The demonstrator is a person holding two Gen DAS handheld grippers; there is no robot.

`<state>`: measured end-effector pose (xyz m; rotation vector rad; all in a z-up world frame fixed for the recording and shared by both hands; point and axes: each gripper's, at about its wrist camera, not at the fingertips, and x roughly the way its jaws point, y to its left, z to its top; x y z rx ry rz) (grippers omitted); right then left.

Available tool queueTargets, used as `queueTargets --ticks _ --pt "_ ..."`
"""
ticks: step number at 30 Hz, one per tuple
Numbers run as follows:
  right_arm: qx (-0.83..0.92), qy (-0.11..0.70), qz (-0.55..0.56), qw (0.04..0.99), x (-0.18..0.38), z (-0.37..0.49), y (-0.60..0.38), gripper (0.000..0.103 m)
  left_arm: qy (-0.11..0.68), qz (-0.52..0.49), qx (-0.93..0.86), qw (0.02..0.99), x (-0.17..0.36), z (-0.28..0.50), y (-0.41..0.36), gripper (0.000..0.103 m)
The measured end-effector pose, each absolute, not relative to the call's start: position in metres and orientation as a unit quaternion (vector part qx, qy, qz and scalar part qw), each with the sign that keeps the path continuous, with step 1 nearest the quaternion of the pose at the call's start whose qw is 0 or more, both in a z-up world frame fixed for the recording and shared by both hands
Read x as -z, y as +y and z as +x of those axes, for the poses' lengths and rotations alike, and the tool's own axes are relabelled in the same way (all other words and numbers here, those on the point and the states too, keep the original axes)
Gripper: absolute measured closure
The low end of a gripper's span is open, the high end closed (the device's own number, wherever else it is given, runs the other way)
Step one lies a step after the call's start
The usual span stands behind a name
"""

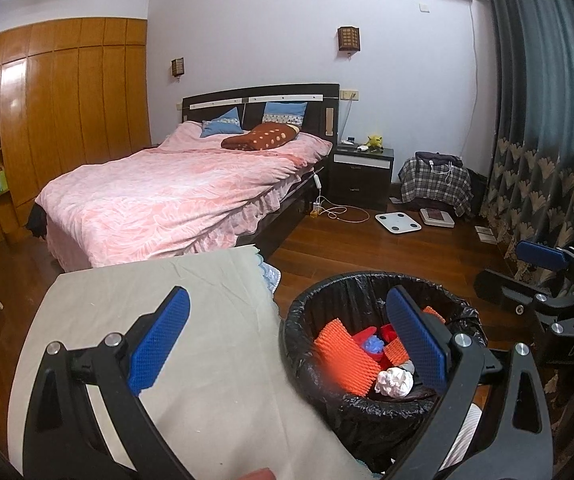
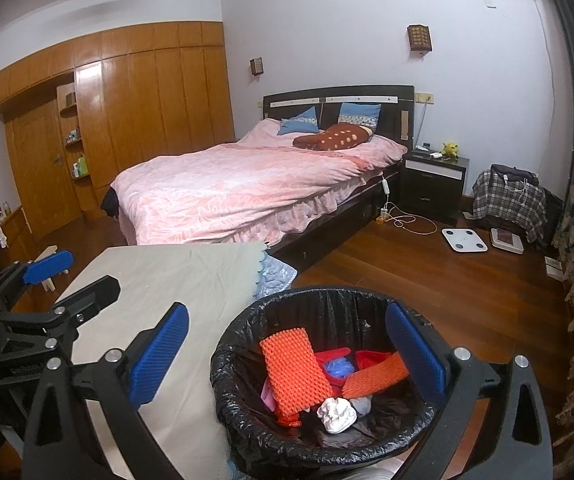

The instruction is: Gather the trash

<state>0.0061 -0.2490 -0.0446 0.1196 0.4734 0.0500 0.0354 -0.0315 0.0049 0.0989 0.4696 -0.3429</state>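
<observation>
A round bin with a black liner [image 1: 307,312] [image 2: 239,344] stands on the wood floor beside a cloth-covered table [image 1: 159,280] [image 2: 191,272]. Inside lie orange ridged sheets [image 1: 343,356] [image 2: 293,368], a crumpled white paper ball [image 1: 395,382] [image 2: 337,414], red pieces and a blue wad [image 2: 339,366]. My left gripper [image 1: 287,340] is open and empty, straddling the table edge and the bin. My right gripper [image 2: 287,352] is open and empty above the bin. Each gripper shows in the other's view, the right gripper [image 1: 543,256] at the right edge and the left gripper [image 2: 47,262] at the left edge.
A bed with a pink cover [image 1: 175,192] [image 2: 247,188] stands behind the table. A nightstand [image 1: 363,172], two floor scales [image 1: 399,222], a plaid-covered seat [image 1: 435,184], a cable on the floor and a curtain [image 1: 547,140] are at the right. A wooden wardrobe [image 2: 147,100] lines the left wall.
</observation>
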Motion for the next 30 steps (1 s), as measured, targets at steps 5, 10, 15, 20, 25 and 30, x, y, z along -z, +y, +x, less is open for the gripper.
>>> queueTargets --ticks 5,10,15,20,25,30 --pt "-0.025 0.234 0.059 0.970 0.0445 0.0061 -0.2485 0.006 0.230 0.049 0.165 0.958 -0.0074 0.0358 -0.0300 0.007" --pt "-0.025 0.234 0.059 0.970 0.0447 0.0064 -0.2475 0.006 0.230 0.049 0.164 0.958 -0.0082 0.0365 -0.0295 0.007" --pt "-0.025 0.234 0.059 0.970 0.0448 0.0066 -0.2470 0.006 0.230 0.050 0.163 0.958 -0.0079 0.0361 -0.0302 0.007" --pt "-0.025 0.234 0.059 0.970 0.0450 0.0064 -0.2473 0.006 0.230 0.050 0.163 0.958 -0.0080 0.0361 -0.0301 0.007" --pt "-0.025 0.234 0.059 0.970 0.0451 0.0066 -0.2470 0.006 0.230 0.050 0.163 0.958 -0.0083 0.0362 -0.0298 0.007" --pt "-0.025 0.234 0.058 0.970 0.0451 0.0065 -0.2470 0.006 0.229 0.050 0.163 0.958 -0.0085 0.0359 -0.0301 0.007"
